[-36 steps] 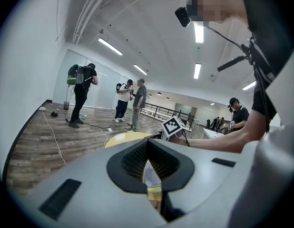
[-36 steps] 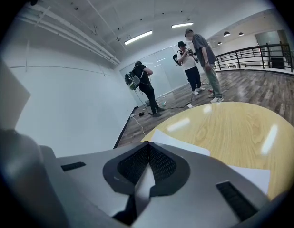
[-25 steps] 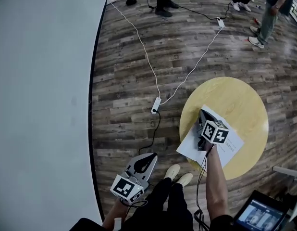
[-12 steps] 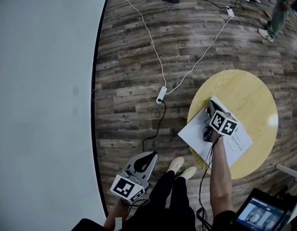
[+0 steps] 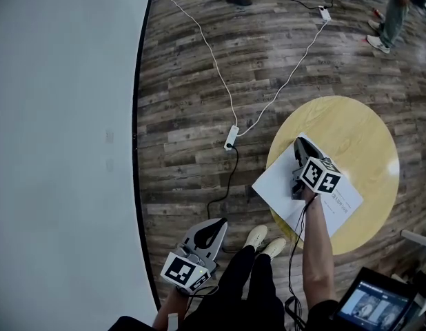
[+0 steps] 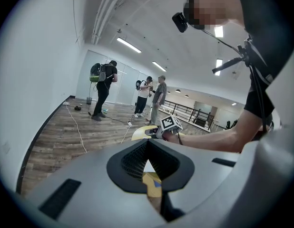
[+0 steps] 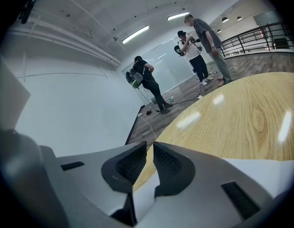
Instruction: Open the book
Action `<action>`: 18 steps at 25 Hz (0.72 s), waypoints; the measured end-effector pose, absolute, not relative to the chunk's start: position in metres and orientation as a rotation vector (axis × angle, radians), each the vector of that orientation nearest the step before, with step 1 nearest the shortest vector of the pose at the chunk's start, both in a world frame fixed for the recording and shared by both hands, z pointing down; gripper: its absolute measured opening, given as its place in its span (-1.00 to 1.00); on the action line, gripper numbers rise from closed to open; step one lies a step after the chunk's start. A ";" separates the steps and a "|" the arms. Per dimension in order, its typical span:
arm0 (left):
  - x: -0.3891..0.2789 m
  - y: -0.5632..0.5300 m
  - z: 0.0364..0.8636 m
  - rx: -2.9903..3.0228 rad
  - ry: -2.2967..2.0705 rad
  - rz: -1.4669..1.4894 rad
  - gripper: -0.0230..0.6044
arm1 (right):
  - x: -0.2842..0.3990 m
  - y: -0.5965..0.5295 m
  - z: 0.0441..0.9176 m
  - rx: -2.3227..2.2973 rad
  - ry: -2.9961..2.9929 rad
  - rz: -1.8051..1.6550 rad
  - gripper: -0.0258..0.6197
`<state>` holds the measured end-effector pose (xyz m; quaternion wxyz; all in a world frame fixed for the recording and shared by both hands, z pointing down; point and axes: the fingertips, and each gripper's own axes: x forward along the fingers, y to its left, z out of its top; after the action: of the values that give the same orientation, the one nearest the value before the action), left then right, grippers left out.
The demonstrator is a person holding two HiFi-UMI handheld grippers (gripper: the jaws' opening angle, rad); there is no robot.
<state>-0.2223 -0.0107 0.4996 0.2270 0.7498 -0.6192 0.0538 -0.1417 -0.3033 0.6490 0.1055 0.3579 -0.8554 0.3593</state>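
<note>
**Item: book, closed, cover edge under the right gripper**

Book [image 5: 275, 185]: white and thin. It lies flat beneath the right gripper [image 5: 299, 143], with one corner hanging off the worktop's edge on the person's side. No cover or page is raised.

Right gripper: jaws drawn nearly together, leaving only a sliver between them. A white edge shows low in that gap, so they look pinched on the far corner of the cover, though the hold is hard to confirm. Bare wood runs on ahead of the tips.

Left gripper [image 5: 216, 226]: jaws closed tip to tip on nothing. It is held low over the floor, well apart from the book.

Progress, as judged: approach and probable grip are made; lifting and turning the cover remain.

Worktop [image 5: 351, 136]: round, pale yellow wood, glossy, otherwise bare ahead of the right gripper.

Floor [image 5: 185, 116]: dark plank boards. A power strip [image 5: 230, 138] with white cables lies between the two grippers.

Wall [image 5: 61, 116]: plain and pale, beyond the left gripper.

Screen [image 5: 371, 305]: lit, behind the right gripper.

People [image 6: 103, 87]: several stand at the far end of the room under strip lights.
</note>
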 end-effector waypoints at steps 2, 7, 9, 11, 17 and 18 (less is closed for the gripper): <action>-0.220 -0.009 0.498 2.069 -1.706 0.150 -0.94 | -0.144 -0.301 0.644 1.032 -2.546 1.065 -0.80; -0.217 -0.005 0.495 2.083 -1.709 0.154 -0.94 | -0.146 -0.295 0.642 1.024 -2.555 1.060 -0.72; -0.216 -0.005 0.492 2.087 -1.710 0.155 -0.94 | -0.145 -0.295 0.637 1.029 -2.558 1.055 -0.72; -0.215 -0.005 0.490 2.094 -1.710 0.155 -0.94 | -0.145 -0.293 0.632 1.024 -2.566 1.051 -0.72; -0.202 -0.005 0.475 2.154 -1.681 0.142 -0.94 | -0.130 -0.282 0.612 1.050 -2.566 0.980 -0.92; -0.200 -0.004 0.473 2.163 -1.678 0.140 -0.94 | -0.128 -0.280 0.607 1.053 -2.571 0.971 -0.92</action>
<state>-0.1998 -0.0043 0.4727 0.1988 0.7733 -0.6000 0.0499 -0.1279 -0.2797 0.6069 0.0991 0.3559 -0.8693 0.3283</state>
